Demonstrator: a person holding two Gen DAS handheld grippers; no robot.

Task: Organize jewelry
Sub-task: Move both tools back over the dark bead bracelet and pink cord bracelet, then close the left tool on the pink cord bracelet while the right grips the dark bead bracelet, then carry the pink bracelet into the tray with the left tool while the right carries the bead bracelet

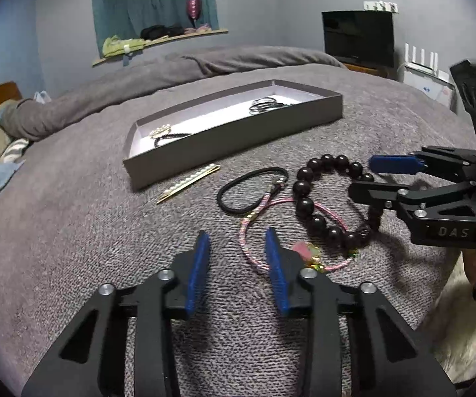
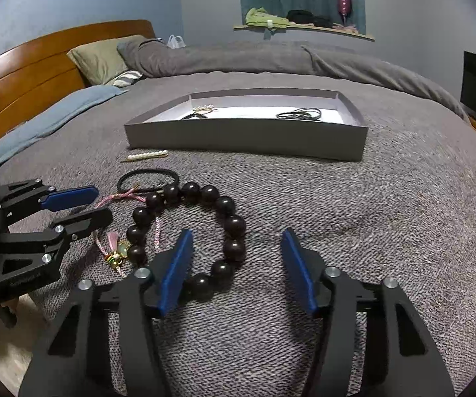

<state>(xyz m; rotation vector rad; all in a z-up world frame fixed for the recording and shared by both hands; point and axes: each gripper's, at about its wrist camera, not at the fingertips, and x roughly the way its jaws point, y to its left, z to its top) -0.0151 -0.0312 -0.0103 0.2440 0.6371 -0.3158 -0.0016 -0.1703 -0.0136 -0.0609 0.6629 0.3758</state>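
The work surface is a bed covered with a grey blanket. A shallow grey tray lies on the blanket beyond the loose items; inside it, a black hair tie with a pale ornament sits at one end and a bundle of thin dark rings at the other. Just in front of the tray, on the blanket, lies a pearl hair clip. Nearer the grippers lie three items in a cluster: a black hair tie, a dark bead bracelet and a pink cord bracelet with a green and pink charm. The pink cord passes under the bead bracelet, and one end of it touches the black hair tie. The left gripper hovers low over the blanket with its blue pads apart and nothing between them; its right pad lies across the loop of the pink cord in the left wrist view. The right gripper is also spread wide and holds nothing; in its own view the near side of the bead bracelet lies between the fingers, close to the left pad. The two grippers stand near each other, on opposite sides of the cluster
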